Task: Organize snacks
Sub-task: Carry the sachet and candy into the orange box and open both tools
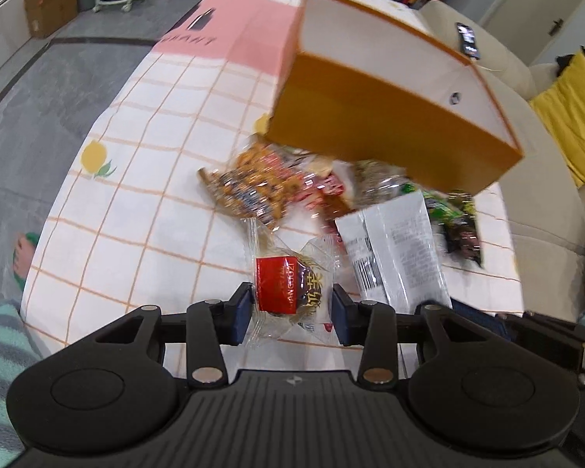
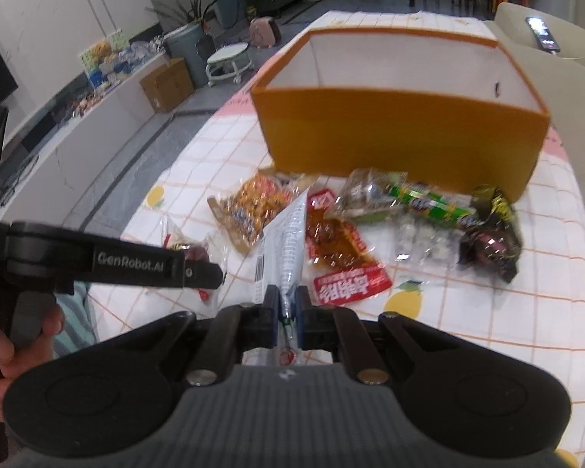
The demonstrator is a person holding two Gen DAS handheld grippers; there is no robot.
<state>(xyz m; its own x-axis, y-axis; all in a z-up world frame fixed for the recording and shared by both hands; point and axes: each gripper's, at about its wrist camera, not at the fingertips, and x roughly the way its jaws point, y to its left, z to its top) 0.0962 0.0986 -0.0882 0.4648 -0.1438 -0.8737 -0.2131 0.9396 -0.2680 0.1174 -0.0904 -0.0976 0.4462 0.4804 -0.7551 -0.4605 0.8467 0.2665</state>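
Observation:
My left gripper is shut on a clear-wrapped pastry with a red band, held above the table. My right gripper is shut on the edge of a white snack pouch, which also shows in the left wrist view. An open orange box with a white inside stands on the checked tablecloth beyond a pile of snacks: an orange-yellow bag, a red packet, a green pack and a dark wrapper. The box also shows in the left wrist view.
The table has a white cloth with orange grid lines and lemon prints. A beige sofa with a phone and a yellow cushion is on the right. A stool and cardboard box stand on the floor at left.

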